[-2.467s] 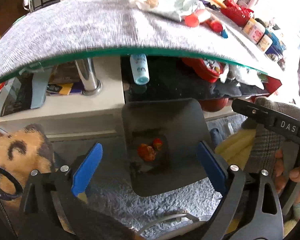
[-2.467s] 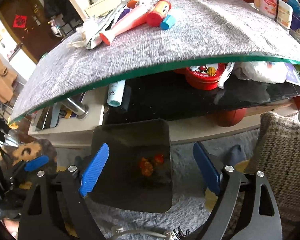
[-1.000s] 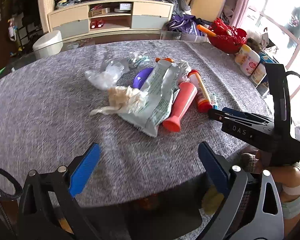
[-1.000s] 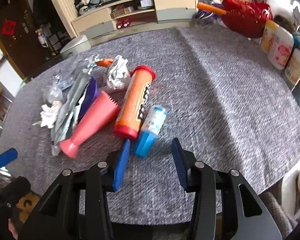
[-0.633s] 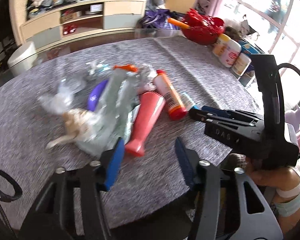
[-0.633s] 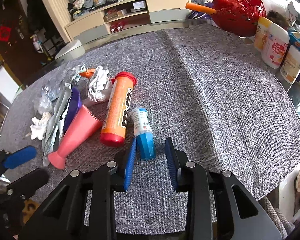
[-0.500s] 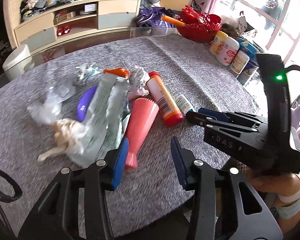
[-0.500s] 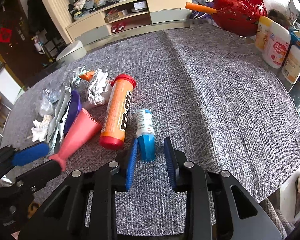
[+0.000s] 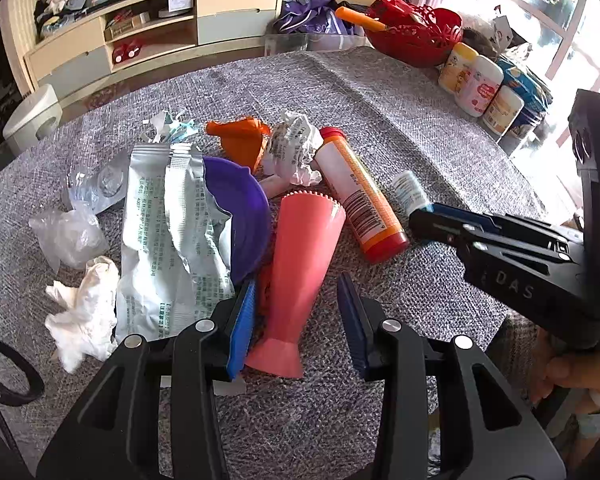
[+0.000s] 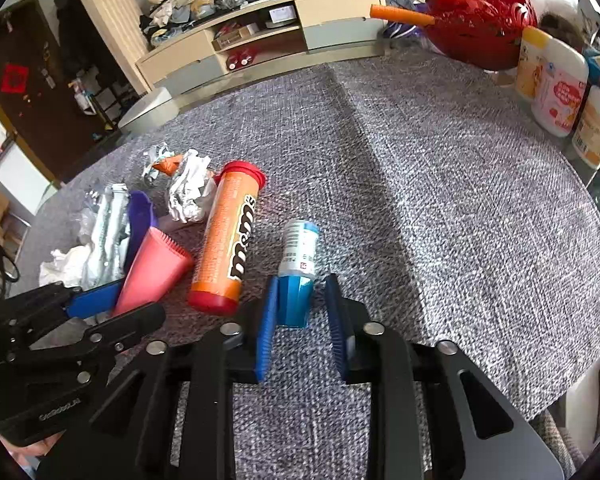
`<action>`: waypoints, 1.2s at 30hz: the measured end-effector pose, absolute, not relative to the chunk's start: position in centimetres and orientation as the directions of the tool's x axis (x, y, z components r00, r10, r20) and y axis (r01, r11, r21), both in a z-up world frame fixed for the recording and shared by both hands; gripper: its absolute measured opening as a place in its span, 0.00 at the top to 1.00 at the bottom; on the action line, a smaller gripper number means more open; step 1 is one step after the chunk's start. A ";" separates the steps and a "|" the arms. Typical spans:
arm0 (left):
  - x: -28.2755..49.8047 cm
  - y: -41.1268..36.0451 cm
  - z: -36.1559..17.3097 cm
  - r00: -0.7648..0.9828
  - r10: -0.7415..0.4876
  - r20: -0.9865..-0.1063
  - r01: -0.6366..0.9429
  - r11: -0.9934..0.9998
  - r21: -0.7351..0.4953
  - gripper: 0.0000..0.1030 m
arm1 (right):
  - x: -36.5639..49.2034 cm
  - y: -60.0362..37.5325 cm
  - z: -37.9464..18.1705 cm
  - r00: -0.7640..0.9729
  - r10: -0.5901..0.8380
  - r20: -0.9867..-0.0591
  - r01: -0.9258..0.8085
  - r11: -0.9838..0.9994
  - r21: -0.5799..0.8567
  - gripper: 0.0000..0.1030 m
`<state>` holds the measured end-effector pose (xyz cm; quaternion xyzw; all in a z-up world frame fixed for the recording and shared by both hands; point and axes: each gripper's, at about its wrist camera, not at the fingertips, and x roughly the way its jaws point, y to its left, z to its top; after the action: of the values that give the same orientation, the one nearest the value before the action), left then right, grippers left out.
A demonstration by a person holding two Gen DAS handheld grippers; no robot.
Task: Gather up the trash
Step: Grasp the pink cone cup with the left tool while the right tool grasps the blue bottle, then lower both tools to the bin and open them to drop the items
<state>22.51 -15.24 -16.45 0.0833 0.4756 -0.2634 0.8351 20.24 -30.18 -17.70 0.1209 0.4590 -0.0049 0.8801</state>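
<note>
One pink cone (image 9: 300,264) sits between your left gripper (image 9: 296,320) jaws, one blue bottle (image 10: 298,268) between your right gripper (image 10: 300,320) jaws, both at 12 o'clock, both pairs apart.

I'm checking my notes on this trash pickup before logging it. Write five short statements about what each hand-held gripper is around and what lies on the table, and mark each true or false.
1. The left hand-held gripper has its fingers on either side of the pink cone. True.
2. The right hand-held gripper is around the orange tube. False: it straddles the small blue-capped bottle.
3. The orange tube stands upright. False: it lies on its side on the grey tablecloth.
4. A crumpled paper ball lies beside the orange tube's red-capped end. True.
5. The red basket sits in the middle of the trash pile. False: it stands at the table's far edge, apart from the pile.
</note>
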 end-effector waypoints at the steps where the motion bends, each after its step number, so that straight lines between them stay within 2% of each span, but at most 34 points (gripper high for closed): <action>1: 22.4 -15.2 -16.4 0.414 -0.353 -0.839 0.521 0.848 -0.100 0.67 | 20.3 -30.1 -17.7 0.581 0.104 -0.808 0.117 0.971 0.209 0.82; 2: 22.2 -15.2 -16.4 0.420 -0.343 -0.841 0.520 0.850 -0.087 0.72 | 20.3 -30.1 -17.7 0.582 0.106 -0.807 0.116 0.970 0.212 0.82; 8: 20.5 -14.4 -15.9 0.427 -0.343 -0.837 0.513 0.854 -0.089 0.78 | 18.8 -30.1 -17.9 0.582 0.112 -0.805 0.103 0.972 0.210 0.82; 15: 17.3 -13.6 -15.7 0.420 -0.332 -0.844 0.502 0.860 -0.088 0.78 | 16.0 -29.1 -17.8 0.569 0.076 -0.819 0.094 0.983 0.156 0.82; 30: 8.6 -8.5 -13.8 0.495 -0.315 -0.810 0.401 0.910 -0.109 0.79 | 7.9 -24.0 -15.7 0.567 0.160 -0.808 -0.035 0.985 0.171 0.82; 36: 5.4 -6.2 -14.7 0.486 -0.309 -0.818 0.371 0.920 -0.127 0.79 | 5.2 -21.3 -15.9 0.543 0.221 -0.810 -0.108 0.975 0.194 0.82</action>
<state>5.43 -6.18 -14.71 0.0334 0.4671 -0.1976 0.8612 5.23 -21.30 -15.94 0.0604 0.4688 0.0938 0.8762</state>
